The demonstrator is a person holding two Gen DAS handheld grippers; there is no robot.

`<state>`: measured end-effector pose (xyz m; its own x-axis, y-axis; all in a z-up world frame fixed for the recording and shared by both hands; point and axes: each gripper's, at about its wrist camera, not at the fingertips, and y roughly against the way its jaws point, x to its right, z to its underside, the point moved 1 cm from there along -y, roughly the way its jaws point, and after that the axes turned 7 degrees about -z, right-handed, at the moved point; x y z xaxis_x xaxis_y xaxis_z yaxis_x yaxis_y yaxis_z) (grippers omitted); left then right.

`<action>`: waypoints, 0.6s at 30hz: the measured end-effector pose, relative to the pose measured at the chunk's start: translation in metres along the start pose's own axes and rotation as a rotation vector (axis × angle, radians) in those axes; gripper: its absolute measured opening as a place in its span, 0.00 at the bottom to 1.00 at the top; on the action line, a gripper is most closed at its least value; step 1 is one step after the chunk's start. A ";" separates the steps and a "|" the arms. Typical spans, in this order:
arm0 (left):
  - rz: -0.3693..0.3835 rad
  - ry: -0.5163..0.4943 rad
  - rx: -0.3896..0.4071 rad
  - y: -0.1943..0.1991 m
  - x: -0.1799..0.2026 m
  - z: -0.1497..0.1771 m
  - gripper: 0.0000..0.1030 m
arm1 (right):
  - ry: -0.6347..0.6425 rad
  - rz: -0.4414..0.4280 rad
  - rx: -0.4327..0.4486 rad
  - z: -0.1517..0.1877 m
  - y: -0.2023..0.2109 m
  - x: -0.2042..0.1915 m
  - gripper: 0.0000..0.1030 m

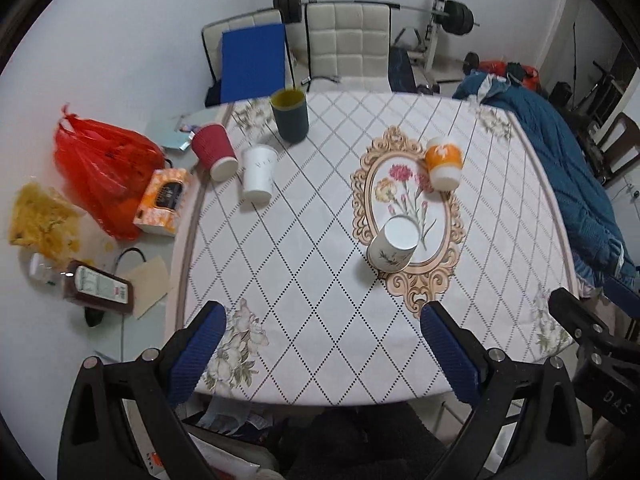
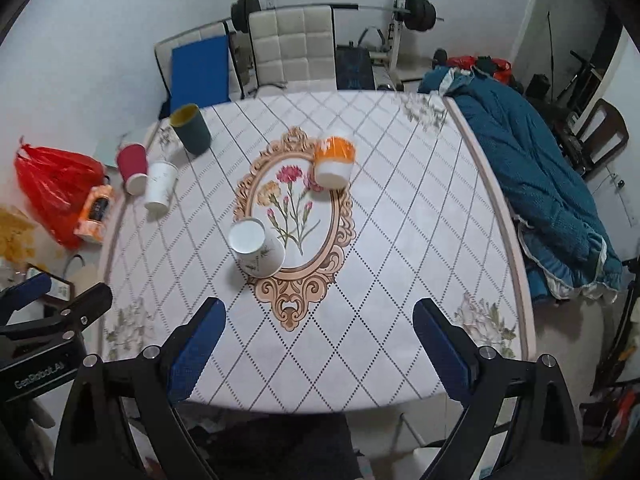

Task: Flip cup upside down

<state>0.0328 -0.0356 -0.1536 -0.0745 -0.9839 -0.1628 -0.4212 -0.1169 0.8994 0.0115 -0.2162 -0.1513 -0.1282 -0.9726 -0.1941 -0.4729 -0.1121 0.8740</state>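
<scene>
Several cups stand on the table (image 1: 320, 320). A dark green cup with a yellow inside (image 1: 290, 114) (image 2: 191, 128) stands upright, mouth up, at the far left. A red paper cup (image 1: 213, 151) (image 2: 132, 167), a white paper cup (image 1: 259, 173) (image 2: 160, 185), an orange-and-white cup (image 1: 443, 163) (image 2: 334, 161) and a white floral cup (image 1: 393, 245) (image 2: 256, 247) stand base up. My left gripper (image 1: 324, 314) and right gripper (image 2: 319, 309) are open and empty, above the table's near edge.
A red plastic bag (image 1: 100, 168), an orange box (image 1: 162, 202) and clutter lie on the floor to the left. A blue blanket (image 2: 532, 184) covers the table's right side. A white chair (image 1: 346, 44) and a weight bench stand behind the table.
</scene>
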 end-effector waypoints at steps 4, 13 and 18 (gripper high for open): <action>0.007 0.009 0.048 0.041 -0.002 0.002 0.97 | 0.024 0.003 0.034 0.003 0.052 -0.005 0.94; 0.023 0.040 0.084 0.103 -0.008 0.004 0.97 | 0.044 0.006 0.142 0.004 0.151 -0.011 0.94; 0.014 0.038 0.101 0.123 -0.008 0.005 0.97 | 0.046 0.007 0.167 0.002 0.179 -0.011 0.94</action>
<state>-0.0224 -0.0416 -0.0439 -0.0473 -0.9899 -0.1337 -0.5095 -0.0912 0.8556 -0.0734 -0.2254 0.0060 -0.0938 -0.9819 -0.1647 -0.6110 -0.0739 0.7882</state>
